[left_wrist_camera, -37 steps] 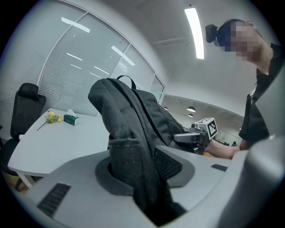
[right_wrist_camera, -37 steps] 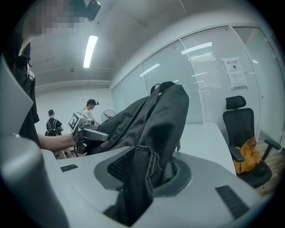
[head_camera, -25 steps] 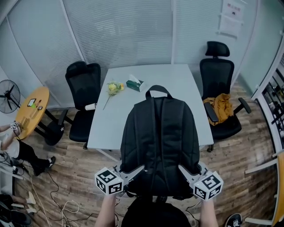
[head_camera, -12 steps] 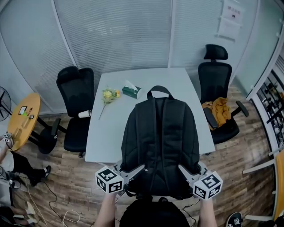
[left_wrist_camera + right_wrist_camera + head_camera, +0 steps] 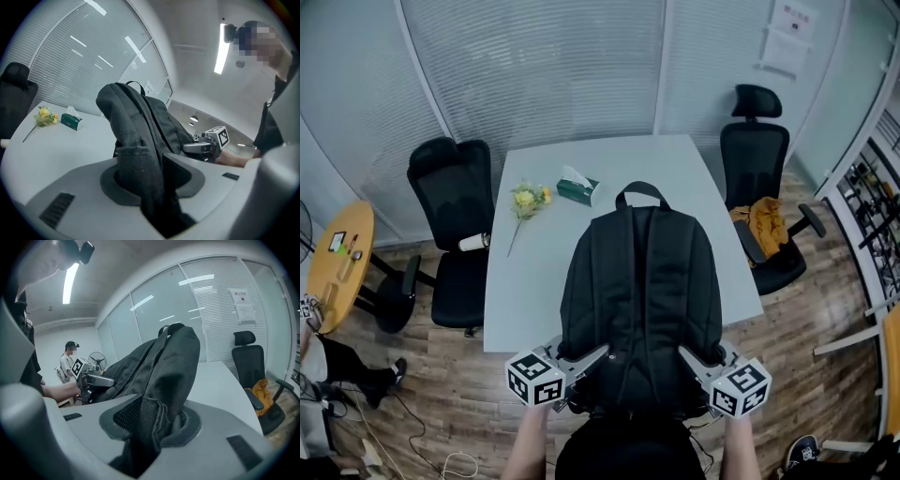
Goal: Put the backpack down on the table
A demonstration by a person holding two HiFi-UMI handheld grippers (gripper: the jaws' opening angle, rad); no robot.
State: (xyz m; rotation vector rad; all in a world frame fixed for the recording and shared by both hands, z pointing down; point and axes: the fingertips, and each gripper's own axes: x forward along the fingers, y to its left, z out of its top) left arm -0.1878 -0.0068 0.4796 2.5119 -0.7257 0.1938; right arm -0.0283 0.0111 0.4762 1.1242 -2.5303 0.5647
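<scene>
L gripper (image 5: 598, 354) fingers (image 5: 93, 206) were clamped on dark woven fabric at the backpack's (image 5: 639, 291) lower-left edge. R gripper (image 5: 686, 354) fingers (image 5: 197, 455) pinched a mesh-backed fold at lower right. Pack: black, soft, rounded, strap side up. Its long axis ran from bottom centre to mid-frame, w/ the carry loop toward the top. It sat over the near edge of the smooth white worktop (image 5: 534, 272). Contact w/ it was unclear; the base was hidden at frame bottom.

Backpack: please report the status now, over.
Left gripper, right gripper: jaws shut on backpack. Backpack held up at table near edge, not yet down. Flowers, tissue box farther back, not in way.
</scene>
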